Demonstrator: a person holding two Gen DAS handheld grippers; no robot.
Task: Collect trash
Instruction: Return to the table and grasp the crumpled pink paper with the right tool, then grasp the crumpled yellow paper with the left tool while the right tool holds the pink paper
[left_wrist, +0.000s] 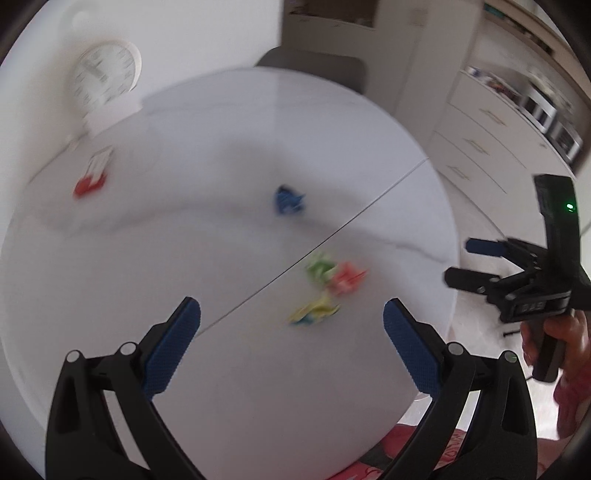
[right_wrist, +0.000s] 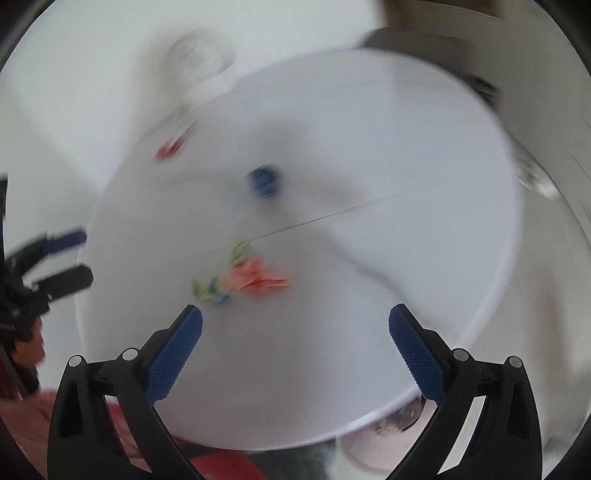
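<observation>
Crumpled scraps lie on a round white table (left_wrist: 240, 369): a blue one (left_wrist: 288, 199) near the middle, and a green one (left_wrist: 319, 269), a pink-red one (left_wrist: 345, 280) and a yellow one (left_wrist: 314, 312) close together. My left gripper (left_wrist: 291, 314) is open and empty above the table's near part, with the yellow scrap just ahead. My right gripper (right_wrist: 295, 321) is open and empty over the table's near edge (right_wrist: 369, 417); it also shows in the left wrist view (left_wrist: 458, 262). The scraps in the right wrist view are blurred: blue (right_wrist: 264, 181), pink-red (right_wrist: 258, 278), yellow (right_wrist: 214, 288).
A red and white packet (left_wrist: 92, 175) lies at the table's far left, below a white round clock or scale (left_wrist: 105, 74) by the wall. A grey chair back (left_wrist: 314, 66) stands behind the table. White drawers (left_wrist: 487, 140) are at the right. Red patterned cloth (left_wrist: 406, 454) is below the near edge.
</observation>
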